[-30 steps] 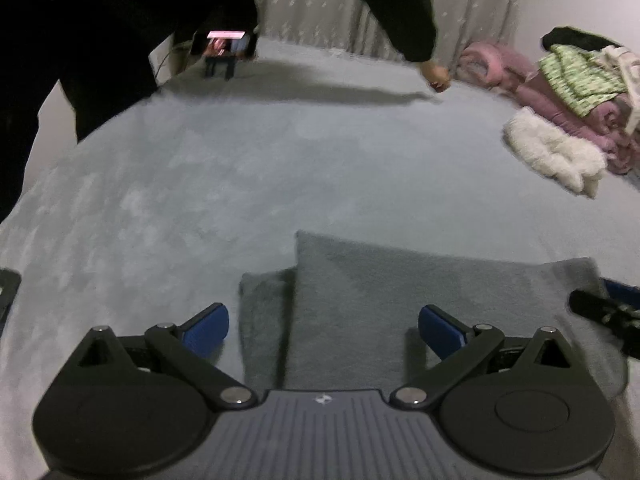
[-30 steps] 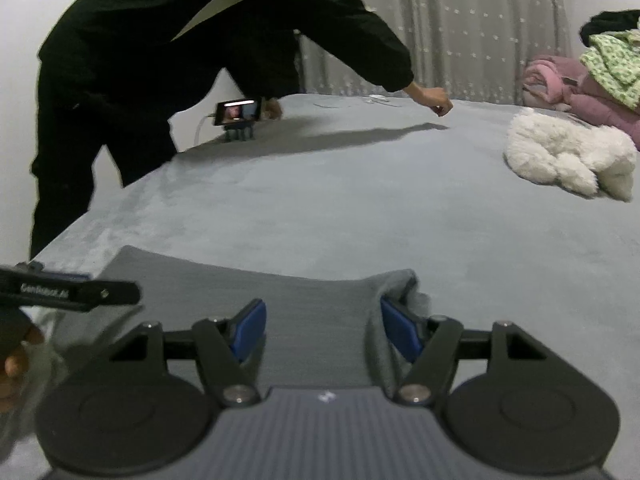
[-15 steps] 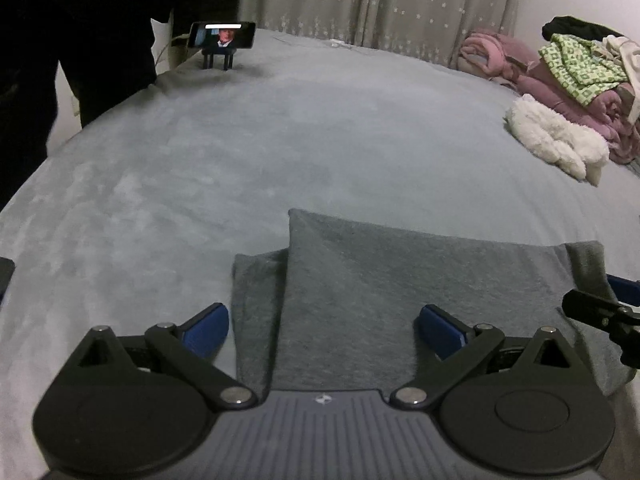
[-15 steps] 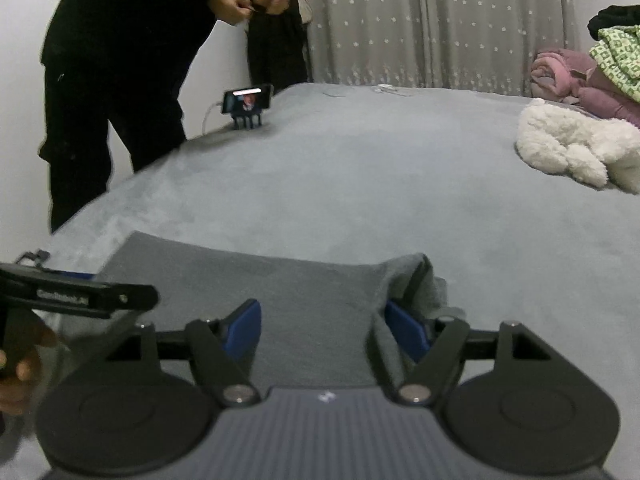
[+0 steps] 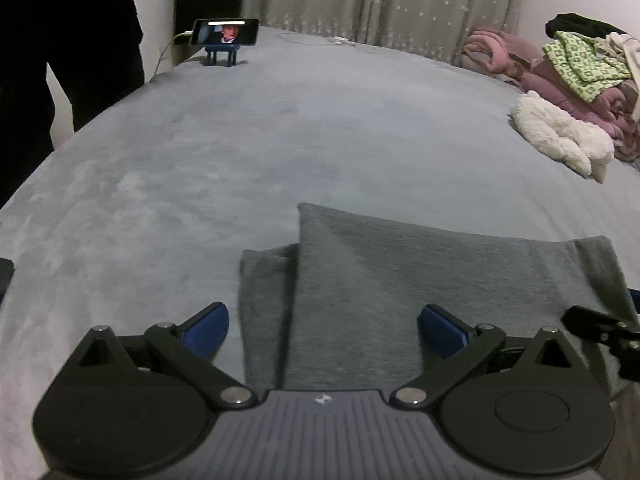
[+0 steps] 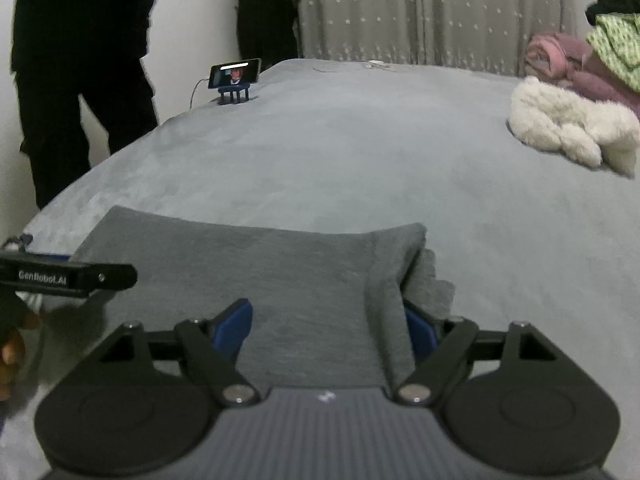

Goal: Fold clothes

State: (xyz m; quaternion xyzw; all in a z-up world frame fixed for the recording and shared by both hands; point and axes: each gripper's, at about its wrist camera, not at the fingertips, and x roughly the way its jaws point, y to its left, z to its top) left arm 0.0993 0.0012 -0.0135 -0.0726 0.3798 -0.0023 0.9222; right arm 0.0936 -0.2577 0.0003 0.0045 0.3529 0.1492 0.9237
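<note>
A grey garment lies partly folded on the grey bed, with a narrower layer sticking out at its left. My left gripper is open just above the garment's near edge, nothing between its blue pads. My right gripper is open too, over the garment's right part. A raised fold of the cloth drapes against its right finger. Each gripper shows in the other's view: the right gripper's tip at the far right, the left gripper's finger at the far left with a hand below it.
A phone on a stand sits at the bed's far left edge. A white fluffy item and a pile of pink and green clothes lie at the far right. A person in black stands left of the bed, curtains behind.
The person in black has drawn the arm back from over the bed and stands upright. The garment's right edge has bunched up against my right gripper's finger. The left gripper barely moved.
</note>
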